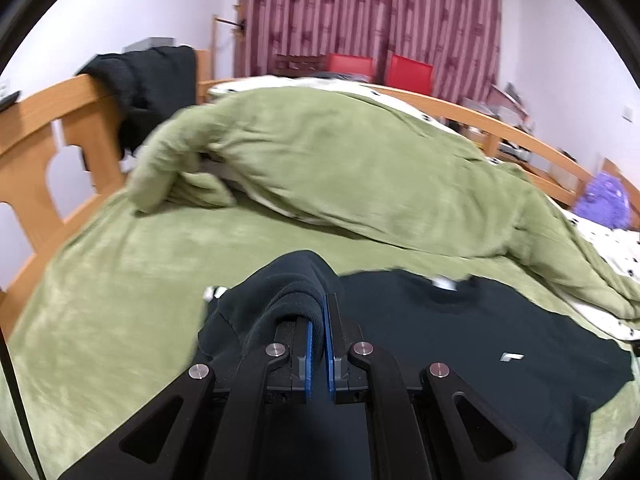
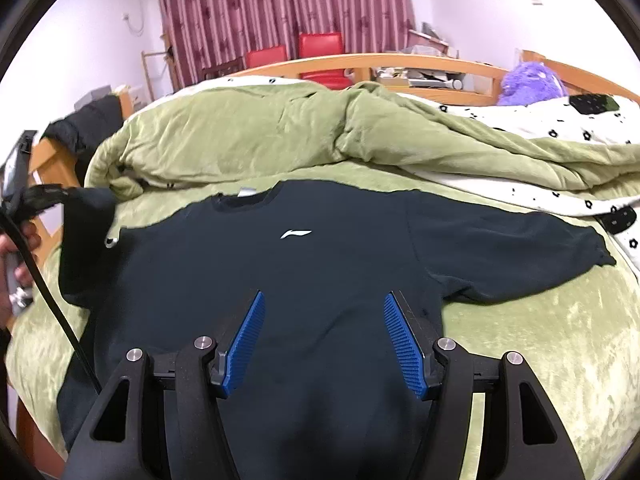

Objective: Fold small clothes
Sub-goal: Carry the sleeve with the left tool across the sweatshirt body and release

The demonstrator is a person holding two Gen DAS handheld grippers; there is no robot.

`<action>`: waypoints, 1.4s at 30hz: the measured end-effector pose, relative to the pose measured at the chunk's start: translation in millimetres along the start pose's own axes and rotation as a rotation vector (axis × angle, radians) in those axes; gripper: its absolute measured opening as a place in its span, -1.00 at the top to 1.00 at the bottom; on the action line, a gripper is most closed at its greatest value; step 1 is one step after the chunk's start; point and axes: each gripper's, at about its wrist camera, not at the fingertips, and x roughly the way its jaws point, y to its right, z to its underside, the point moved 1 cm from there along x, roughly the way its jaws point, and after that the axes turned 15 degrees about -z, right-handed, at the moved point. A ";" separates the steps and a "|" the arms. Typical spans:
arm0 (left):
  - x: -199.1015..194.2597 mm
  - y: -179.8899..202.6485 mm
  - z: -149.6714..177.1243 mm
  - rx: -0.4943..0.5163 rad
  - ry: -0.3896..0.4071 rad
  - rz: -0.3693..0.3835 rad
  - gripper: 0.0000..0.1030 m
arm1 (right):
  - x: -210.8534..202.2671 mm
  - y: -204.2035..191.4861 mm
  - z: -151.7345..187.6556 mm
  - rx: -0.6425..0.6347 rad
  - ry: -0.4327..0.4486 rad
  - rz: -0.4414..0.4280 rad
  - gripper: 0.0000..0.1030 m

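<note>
The ribbed cuff (image 1: 298, 312) of the dark navy long-sleeved sweatshirt (image 2: 304, 280) is pinched between the pressed-together pads of the left gripper (image 1: 319, 344) and lifted. Only a narrow bite of fabric is held, so the cuff could slip out if pulled fast, or the whole garment could be dragged askew across the green plush bedspread (image 2: 540, 340). The right gripper (image 2: 324, 340) is spread, empty, over the hem. The sweatshirt lies flat, front up, white logo (image 2: 295, 234) showing, the other sleeve outstretched.
</note>
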 end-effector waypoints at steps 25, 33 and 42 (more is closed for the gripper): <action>-48.3 118.0 87.4 0.100 -0.133 0.183 0.01 | -4.3 25.3 4.2 0.022 -0.053 -0.035 -0.24; -68.8 18.6 103.2 0.002 -0.128 0.100 0.01 | 6.8 -23.9 7.6 -0.036 -0.066 -0.113 0.00; -69.0 -56.6 116.0 0.012 -0.073 0.001 -0.02 | 41.8 -77.3 26.3 -0.114 -0.142 -0.133 0.29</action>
